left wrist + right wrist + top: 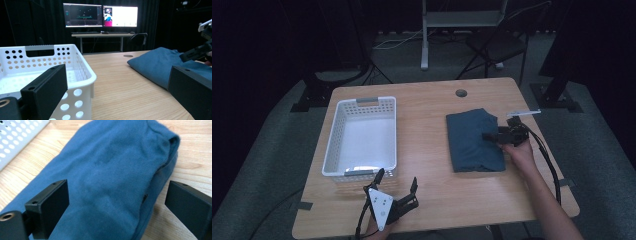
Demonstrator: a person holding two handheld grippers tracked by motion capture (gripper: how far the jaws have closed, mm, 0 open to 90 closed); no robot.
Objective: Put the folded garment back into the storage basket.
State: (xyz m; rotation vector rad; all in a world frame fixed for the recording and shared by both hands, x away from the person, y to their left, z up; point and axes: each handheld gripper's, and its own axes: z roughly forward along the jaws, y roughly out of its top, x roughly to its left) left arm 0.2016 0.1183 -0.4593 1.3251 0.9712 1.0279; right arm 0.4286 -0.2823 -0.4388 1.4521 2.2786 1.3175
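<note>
A folded dark blue cloth (469, 142) lies on the right half of the wooden table (427, 150). My right gripper (490, 135) sits at the cloth's right edge and points left. In the right gripper view it (117, 202) is open, one jaw over the cloth (112, 165) and the other over bare wood. A white perforated basket (337, 135) stands empty on the left. My left gripper (398, 178) hovers near the table's front edge, just right of the basket's near corner, open and holding nothing. The left gripper view shows its jaws (118, 87) wide apart, with the basket (85, 72) at left and the cloth (155, 62) at right.
A round cable hole (461, 93) is set in the table's far edge. Behind the table stand a folding chair (497, 45) and a metal stand (425, 35). Across the room are two lit monitors (100, 16) on a desk. Bare wood lies between basket and cloth.
</note>
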